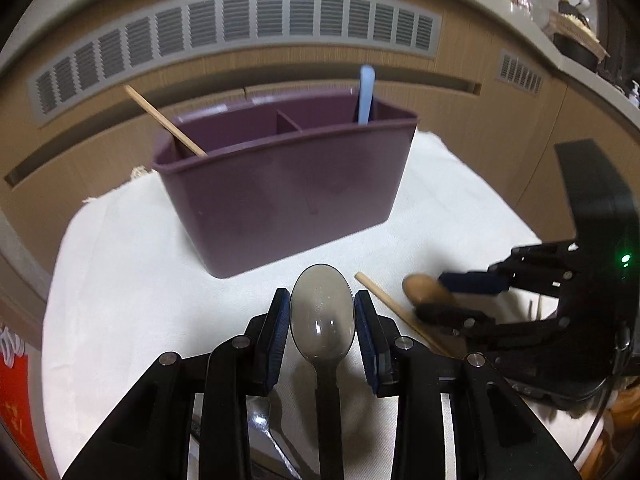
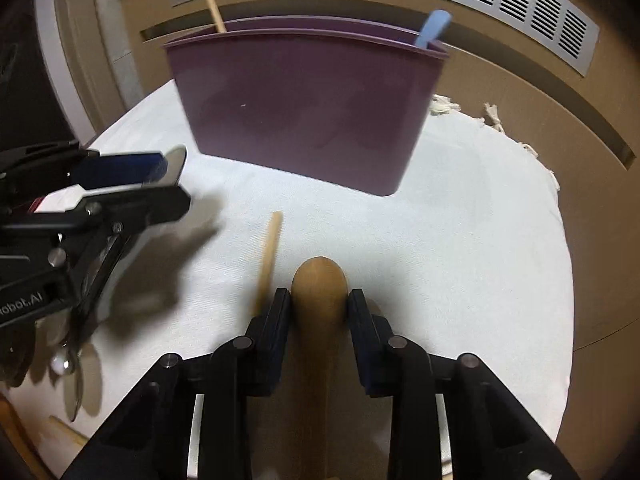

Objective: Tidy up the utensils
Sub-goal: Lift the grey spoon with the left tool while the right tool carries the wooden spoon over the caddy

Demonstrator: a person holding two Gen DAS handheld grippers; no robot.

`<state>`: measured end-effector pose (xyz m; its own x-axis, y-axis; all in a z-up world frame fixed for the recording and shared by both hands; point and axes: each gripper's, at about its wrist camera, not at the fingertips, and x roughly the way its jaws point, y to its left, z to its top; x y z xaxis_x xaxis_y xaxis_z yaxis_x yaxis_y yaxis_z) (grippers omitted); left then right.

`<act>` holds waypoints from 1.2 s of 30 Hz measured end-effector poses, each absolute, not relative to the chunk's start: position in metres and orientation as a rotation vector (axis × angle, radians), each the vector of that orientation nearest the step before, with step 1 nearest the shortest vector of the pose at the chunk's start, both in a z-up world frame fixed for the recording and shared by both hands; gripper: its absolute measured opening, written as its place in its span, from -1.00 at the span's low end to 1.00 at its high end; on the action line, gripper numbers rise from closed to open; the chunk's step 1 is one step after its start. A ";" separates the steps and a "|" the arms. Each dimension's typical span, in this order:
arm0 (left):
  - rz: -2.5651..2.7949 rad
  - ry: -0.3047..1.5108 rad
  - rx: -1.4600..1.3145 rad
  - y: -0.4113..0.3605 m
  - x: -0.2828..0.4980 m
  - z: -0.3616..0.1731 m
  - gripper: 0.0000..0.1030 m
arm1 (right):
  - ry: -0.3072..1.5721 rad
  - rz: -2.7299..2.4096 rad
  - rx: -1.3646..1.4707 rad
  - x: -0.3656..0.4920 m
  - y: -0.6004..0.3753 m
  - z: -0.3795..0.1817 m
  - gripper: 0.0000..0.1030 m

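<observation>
The left gripper (image 1: 322, 312) is narrowly parted, its pads pressing the bowl of a smoky translucent plastic spoon (image 1: 322, 312). To its right, the right gripper (image 2: 319, 300) clamps a wooden spoon (image 2: 319, 288) the same way. Both spoons point toward a purple utensil caddy (image 1: 280, 192) standing on white cloth (image 1: 120, 280).

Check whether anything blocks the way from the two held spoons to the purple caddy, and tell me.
Nothing visible does. The dark plastic spoon in the left gripper and the wooden spoon in the right gripper face the purple caddy across bare white cloth. A loose chopstick lies between the grippers, beside both paths.
</observation>
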<state>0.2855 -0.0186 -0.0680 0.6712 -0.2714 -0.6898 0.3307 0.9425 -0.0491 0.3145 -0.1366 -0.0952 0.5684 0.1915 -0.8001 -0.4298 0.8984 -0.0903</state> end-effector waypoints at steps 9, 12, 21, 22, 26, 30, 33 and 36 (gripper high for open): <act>-0.308 0.512 0.043 0.010 0.213 0.021 -0.35 | 0.676 0.417 -0.197 0.252 -0.153 -0.006 -0.47; -0.292 0.374 0.053 0.010 0.191 0.066 -0.35 | 0.546 0.437 -0.171 0.229 -0.158 0.042 -0.47; -0.217 0.000 0.054 0.022 0.176 0.188 -0.35 | 0.183 0.380 -0.153 0.207 -0.157 0.177 -0.48; -0.207 -0.034 0.045 0.023 0.182 0.196 -0.35 | 0.167 0.368 -0.152 0.211 -0.156 0.185 -0.48; -0.202 -0.089 -0.012 0.032 0.209 0.205 -0.35 | 0.144 0.329 -0.151 0.238 -0.156 0.200 -0.47; -0.193 -0.055 -0.063 0.036 0.258 0.186 -0.35 | 0.194 0.318 -0.145 0.272 -0.153 0.192 -0.47; -0.188 -0.004 -0.080 0.032 0.291 0.164 -0.35 | 0.268 0.327 -0.138 0.305 -0.148 0.168 -0.47; -0.187 0.062 -0.094 0.031 0.322 0.135 -0.35 | 0.350 0.333 -0.142 0.333 -0.141 0.138 -0.47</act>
